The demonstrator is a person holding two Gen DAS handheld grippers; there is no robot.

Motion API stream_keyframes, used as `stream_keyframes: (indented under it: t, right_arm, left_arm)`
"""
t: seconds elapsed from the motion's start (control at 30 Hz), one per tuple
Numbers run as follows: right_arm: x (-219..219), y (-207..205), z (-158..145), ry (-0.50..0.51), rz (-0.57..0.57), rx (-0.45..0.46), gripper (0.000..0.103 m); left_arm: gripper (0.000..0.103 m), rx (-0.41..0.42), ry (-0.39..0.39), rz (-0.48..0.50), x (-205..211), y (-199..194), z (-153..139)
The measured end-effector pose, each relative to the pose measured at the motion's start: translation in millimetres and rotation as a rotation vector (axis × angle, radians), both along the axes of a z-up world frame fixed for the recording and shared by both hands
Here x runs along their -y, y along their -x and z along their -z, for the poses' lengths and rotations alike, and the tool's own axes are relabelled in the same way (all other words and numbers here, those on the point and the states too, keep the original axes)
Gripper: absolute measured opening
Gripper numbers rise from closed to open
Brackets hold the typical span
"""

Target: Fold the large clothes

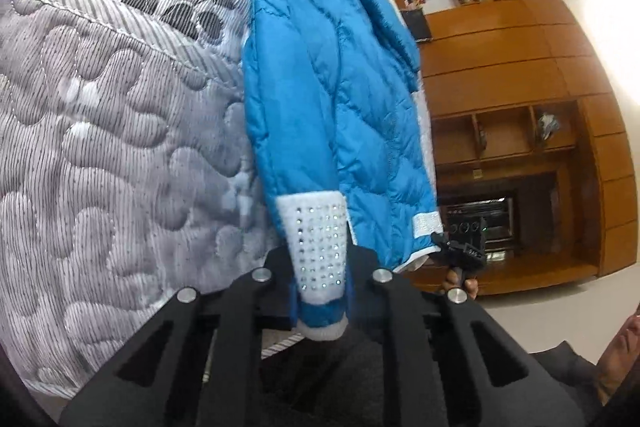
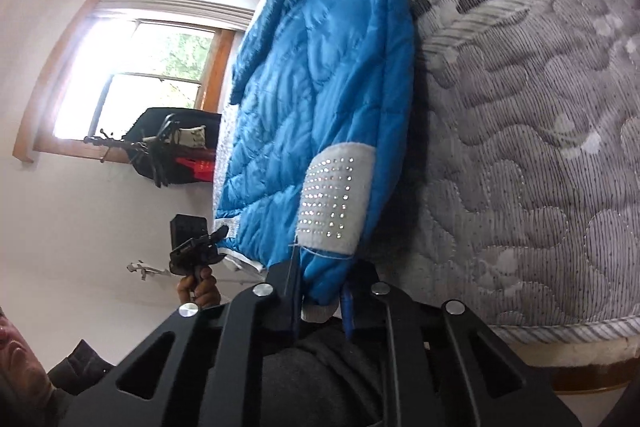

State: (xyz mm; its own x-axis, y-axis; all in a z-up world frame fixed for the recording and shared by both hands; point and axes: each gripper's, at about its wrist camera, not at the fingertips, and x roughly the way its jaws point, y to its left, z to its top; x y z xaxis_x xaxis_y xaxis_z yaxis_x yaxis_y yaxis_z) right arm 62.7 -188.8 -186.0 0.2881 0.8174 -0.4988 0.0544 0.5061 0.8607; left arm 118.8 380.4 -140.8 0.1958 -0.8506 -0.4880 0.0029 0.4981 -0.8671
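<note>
Left gripper (image 1: 320, 311) clamped on the white rhinestone-studded cuff (image 1: 320, 251) of a quilted blue puffer jacket (image 1: 328, 99); right gripper (image 2: 320, 303) pinching its twin cuff (image 2: 336, 203); long axis running straight away from both, over the grey quilted bedspread (image 1: 100, 147); neither nearer.

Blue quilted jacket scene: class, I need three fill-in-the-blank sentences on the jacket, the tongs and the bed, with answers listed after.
1. The puffy quilted jacket held up by both tongs is coloured ____.
2. Each sleeve ends in a white cuff panel studded with rows of shiny ____.
3. The left tongs are shut on a jacket ____.
4. Behind the jacket lies a grey quilted bedspread printed with dark ____.

Answers: blue; rhinestones; sleeve; leaves
</note>
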Motion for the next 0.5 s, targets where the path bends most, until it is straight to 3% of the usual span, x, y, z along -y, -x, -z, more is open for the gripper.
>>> stream_keyframes:
  t: [0.13,0.5]
  right_arm:
    - [0,-6,-14,-0.030,0.016,0.030,0.014]
    - [1,-43,-77,0.004,0.022,0.161,0.013]
  left_arm:
    - [0.013,0.033,0.059,-0.034,-10,3,-10]
    - [0.012,0.134,0.090,-0.063,-9,-17,-62]
